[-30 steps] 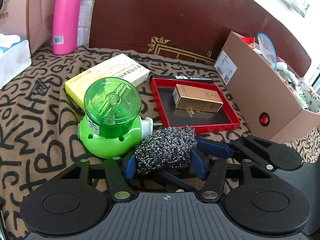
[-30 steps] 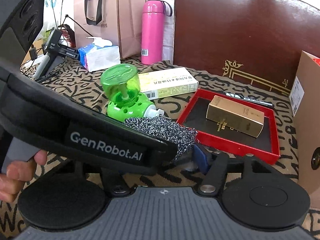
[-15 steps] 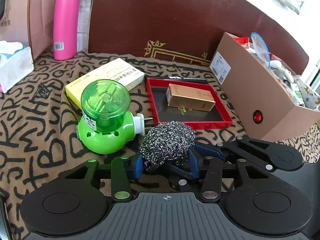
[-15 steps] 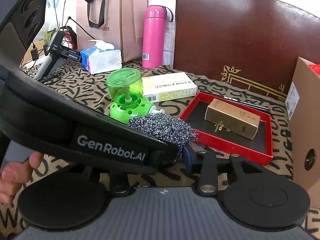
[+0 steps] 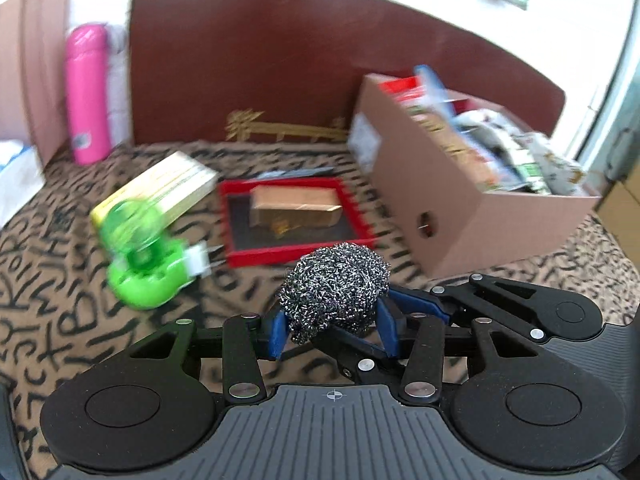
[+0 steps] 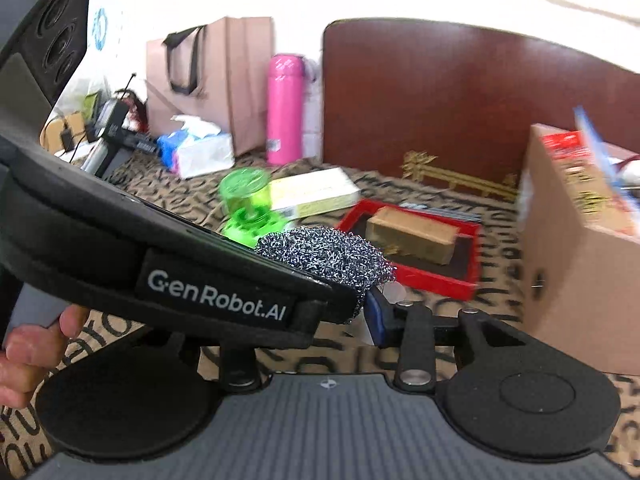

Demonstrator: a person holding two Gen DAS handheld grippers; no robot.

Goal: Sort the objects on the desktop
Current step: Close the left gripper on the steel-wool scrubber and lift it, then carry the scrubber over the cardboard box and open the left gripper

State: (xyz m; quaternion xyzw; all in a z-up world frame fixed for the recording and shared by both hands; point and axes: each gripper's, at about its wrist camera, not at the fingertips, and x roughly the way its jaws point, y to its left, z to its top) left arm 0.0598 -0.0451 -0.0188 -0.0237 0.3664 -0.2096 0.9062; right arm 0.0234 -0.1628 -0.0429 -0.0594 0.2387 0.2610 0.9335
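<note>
On the patterned cloth, left to right: pink flask (image 5: 86,92) at 10 o'clock; green dispenser (image 5: 146,260); red tray (image 5: 296,220) at 12; carton (image 5: 460,200) at 2. Scourer (image 5: 336,288): clear of the cloth, clamped by both the left gripper (image 5: 332,330) and the right gripper (image 6: 360,312). Handling, as judged: carry level towards the carton, both clamps equal, clearing its near wall before release.

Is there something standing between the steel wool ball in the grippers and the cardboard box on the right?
Nothing visible does. The steel wool ball is held up, and only bare patterned cloth lies between it and the cardboard box. The red tray sits to the left.
</note>
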